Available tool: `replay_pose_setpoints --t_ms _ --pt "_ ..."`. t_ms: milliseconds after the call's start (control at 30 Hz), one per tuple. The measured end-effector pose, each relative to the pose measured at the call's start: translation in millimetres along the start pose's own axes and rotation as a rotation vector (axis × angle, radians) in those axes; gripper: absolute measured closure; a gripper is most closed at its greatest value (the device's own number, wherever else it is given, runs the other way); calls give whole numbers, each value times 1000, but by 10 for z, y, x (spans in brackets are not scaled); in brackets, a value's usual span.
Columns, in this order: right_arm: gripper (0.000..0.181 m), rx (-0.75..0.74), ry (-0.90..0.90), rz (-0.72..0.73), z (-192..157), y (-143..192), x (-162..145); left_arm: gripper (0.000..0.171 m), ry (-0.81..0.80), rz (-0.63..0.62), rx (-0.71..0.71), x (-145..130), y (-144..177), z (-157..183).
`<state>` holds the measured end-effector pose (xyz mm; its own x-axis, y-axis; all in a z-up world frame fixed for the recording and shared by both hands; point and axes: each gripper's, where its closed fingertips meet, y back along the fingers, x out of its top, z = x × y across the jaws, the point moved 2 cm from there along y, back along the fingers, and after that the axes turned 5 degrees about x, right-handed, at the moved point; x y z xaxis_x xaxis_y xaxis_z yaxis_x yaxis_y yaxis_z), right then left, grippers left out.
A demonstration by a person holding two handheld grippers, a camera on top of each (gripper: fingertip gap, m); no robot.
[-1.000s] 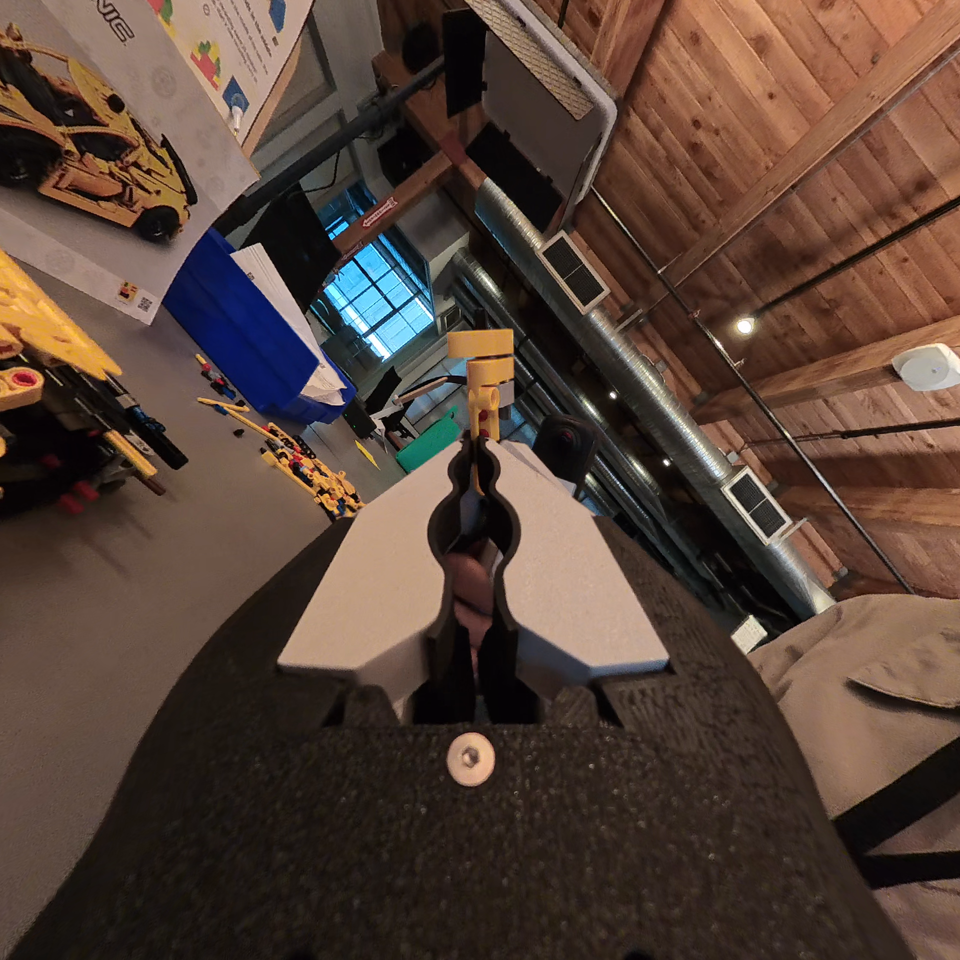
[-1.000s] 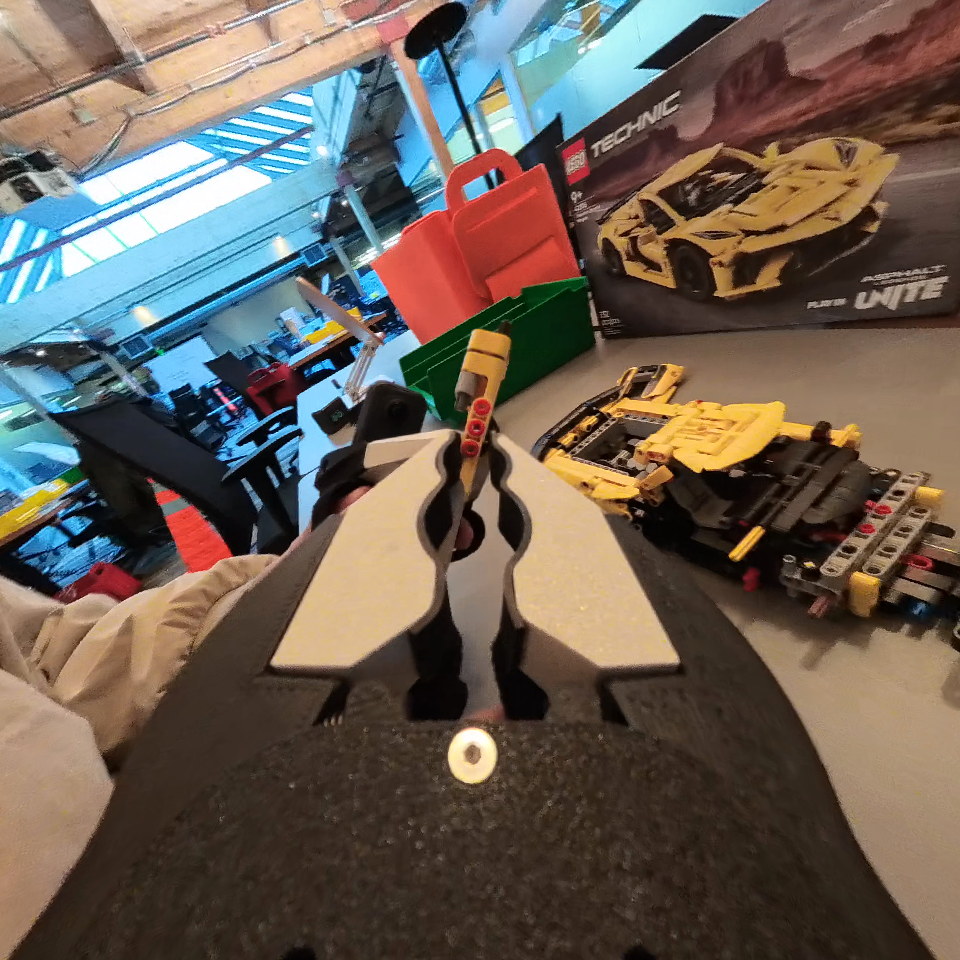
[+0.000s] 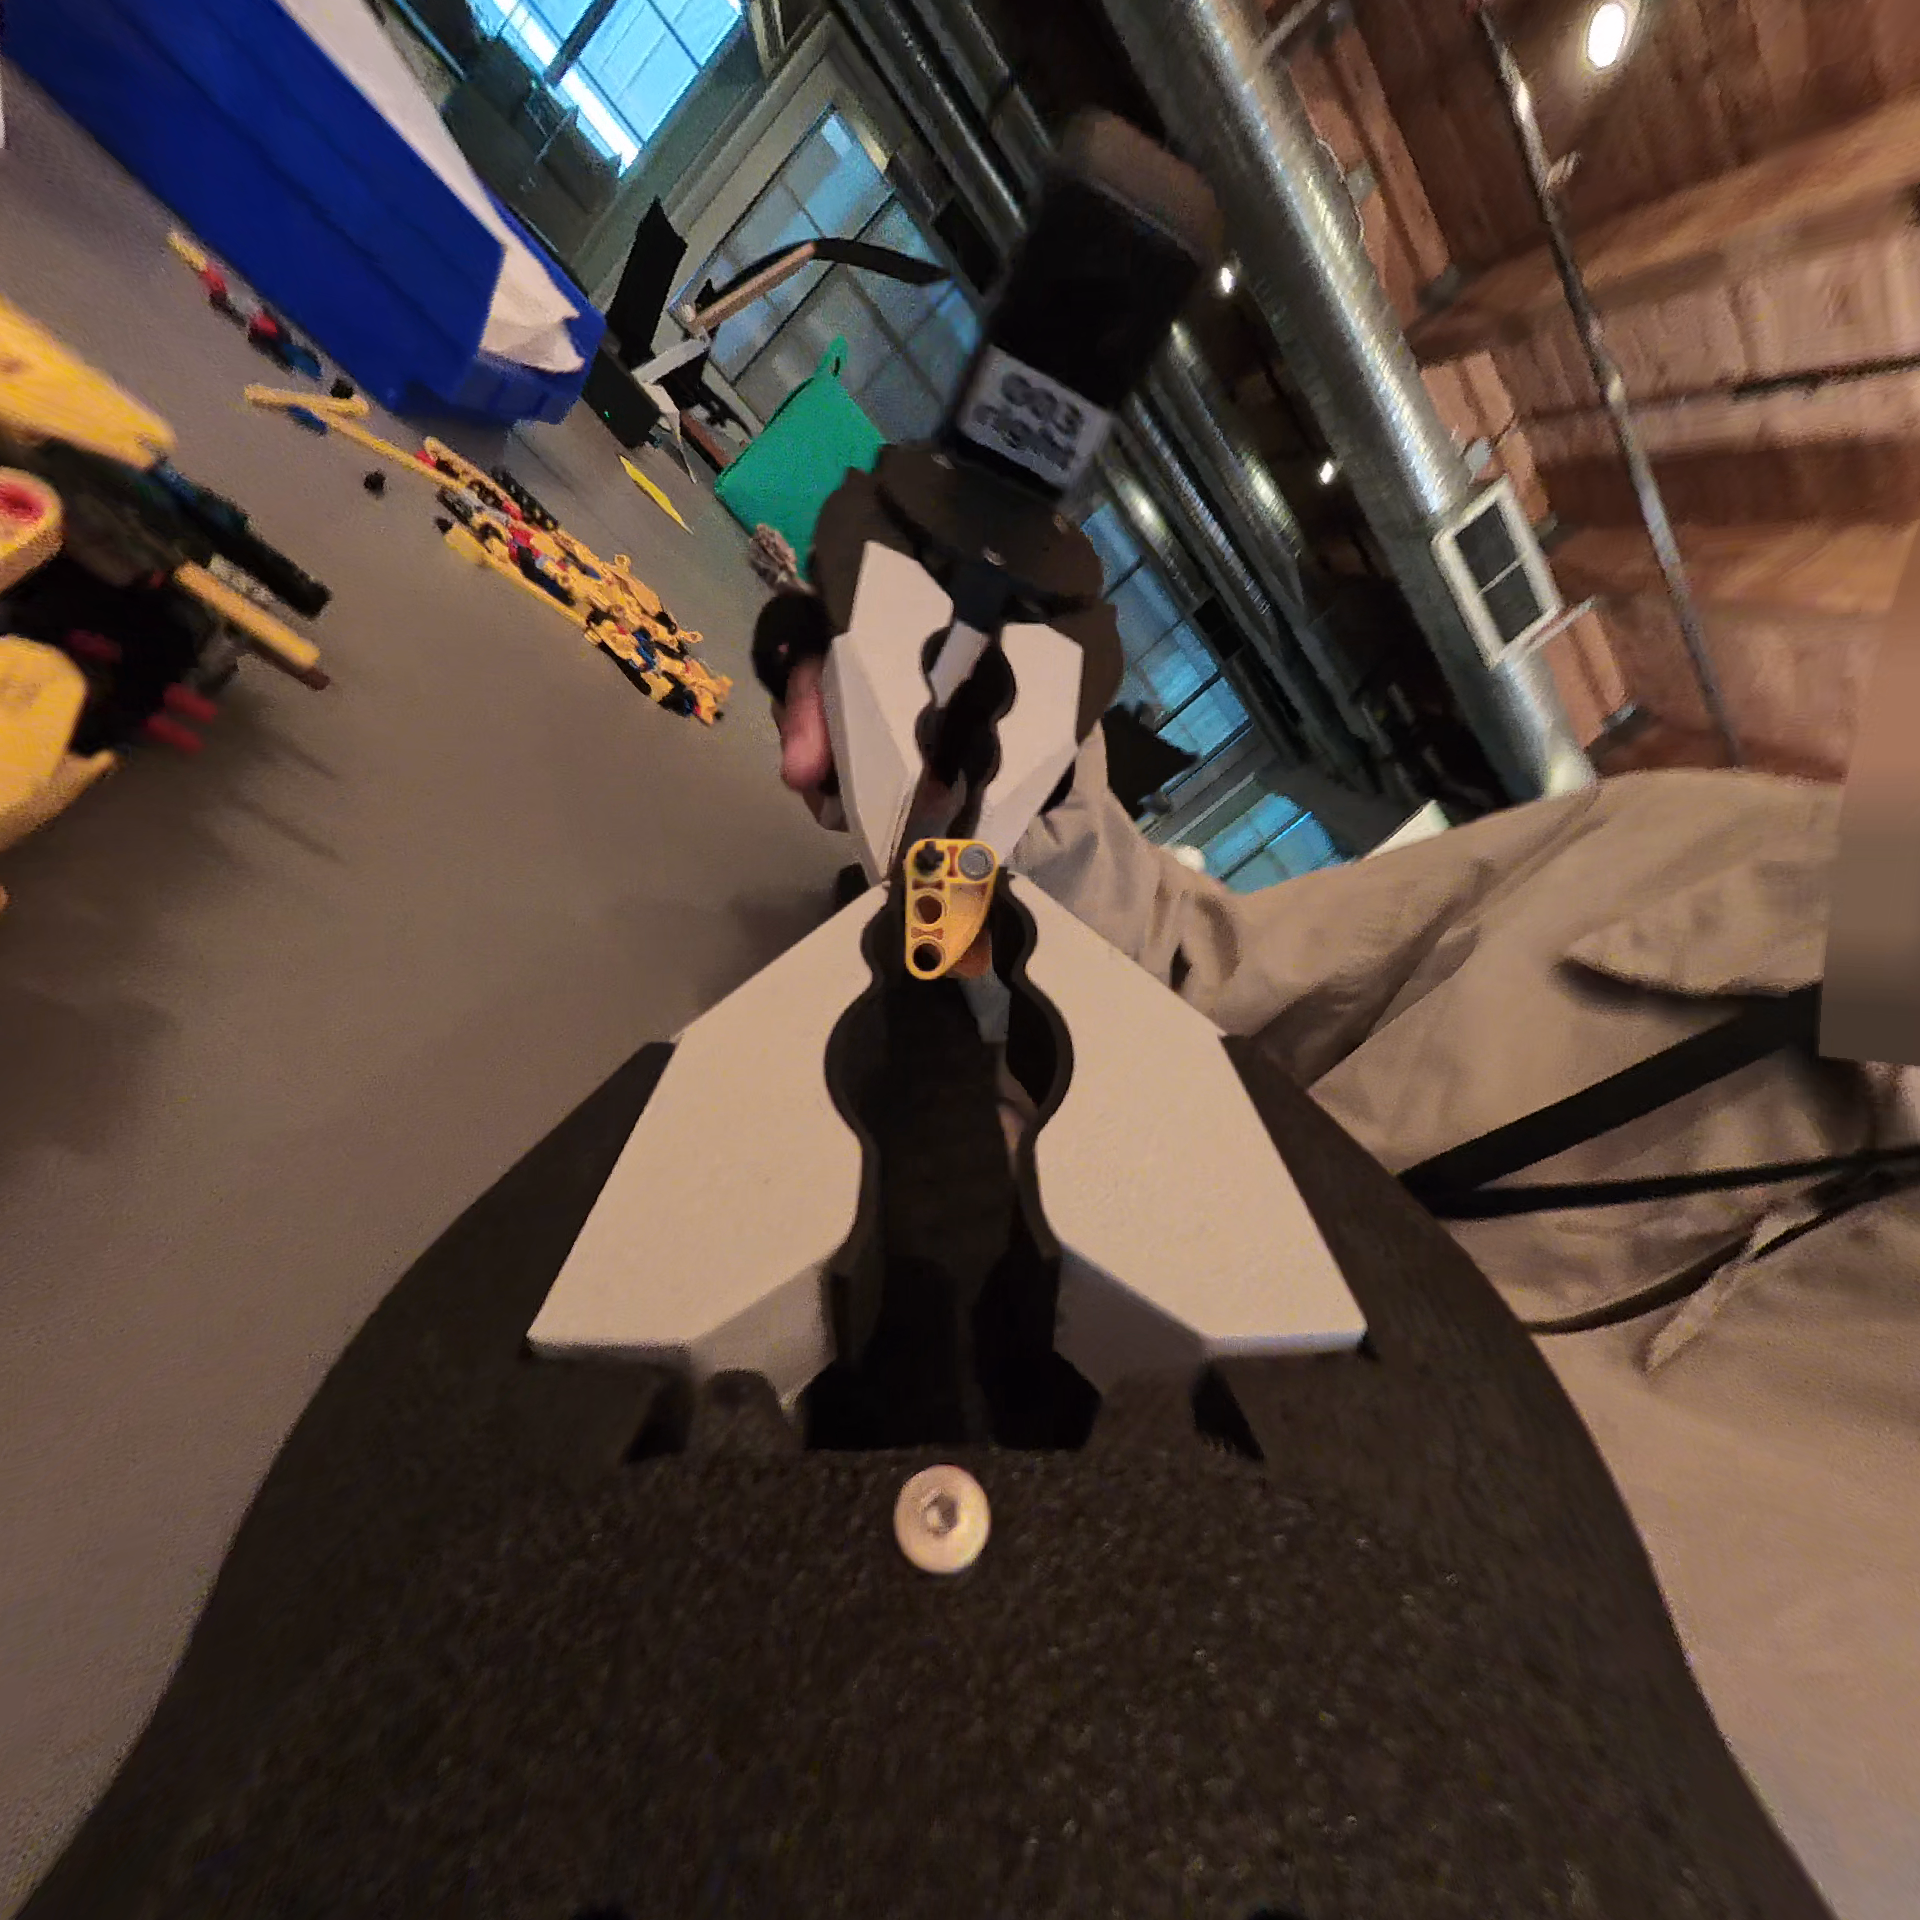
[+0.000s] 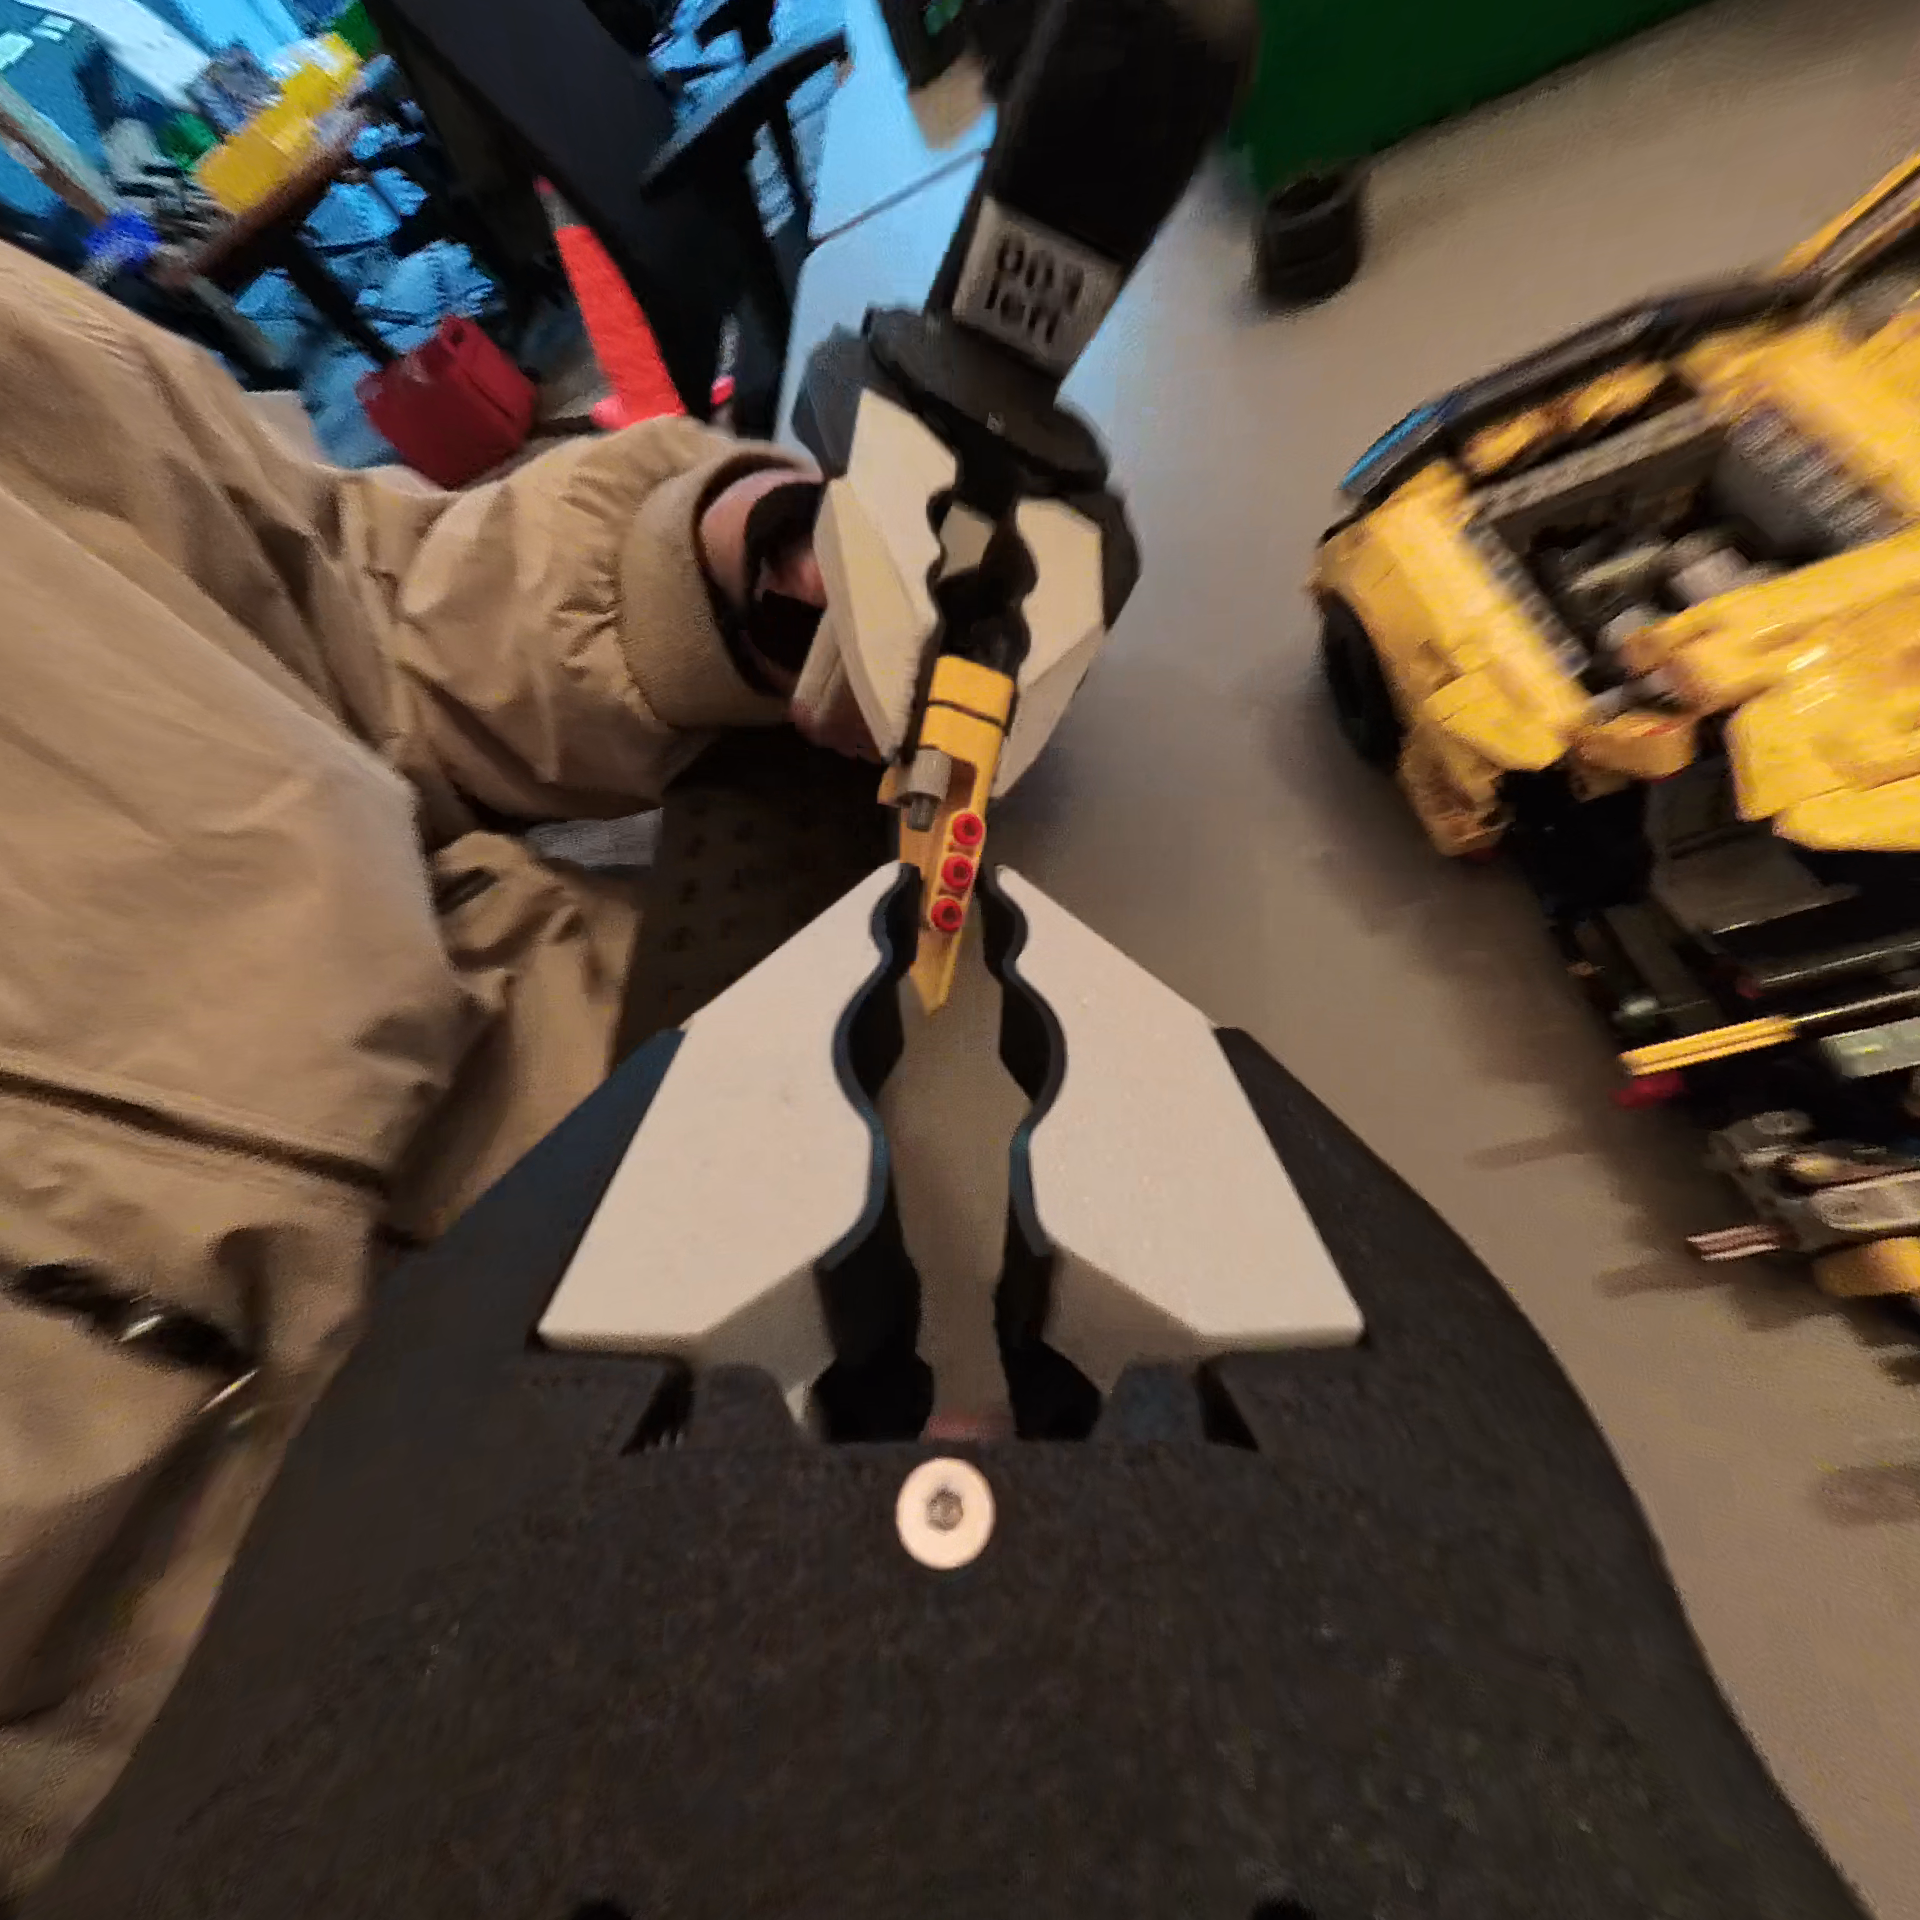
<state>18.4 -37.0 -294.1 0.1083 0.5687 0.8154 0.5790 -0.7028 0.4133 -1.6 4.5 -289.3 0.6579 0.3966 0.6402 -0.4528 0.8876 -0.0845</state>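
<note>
Yellow piece point(image 3: 940, 914) btwn both tools

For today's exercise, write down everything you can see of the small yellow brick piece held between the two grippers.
The yellow brick piece looks like hard plastic: a narrow beam with round holes, three red pins down one side and a grey peg near its thicker end. It is held in the air above the grey table. The left gripper is shut on the thick end; the tapered end sits between the right gripper's fingertips.
</note>
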Motion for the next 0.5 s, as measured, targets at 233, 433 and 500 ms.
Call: replay_pose_setpoints --t_ms 233,433,500 --pt "158 -513 507 299 11 75 296 157 147 145 -27 208 86 -75" --pt "166 -530 531 326 25 -78 269 157 224 156 -40 226 124 -108" --pt "171 -532 539 327 38 -55 283 157 202 148 -33 217 115 -95"
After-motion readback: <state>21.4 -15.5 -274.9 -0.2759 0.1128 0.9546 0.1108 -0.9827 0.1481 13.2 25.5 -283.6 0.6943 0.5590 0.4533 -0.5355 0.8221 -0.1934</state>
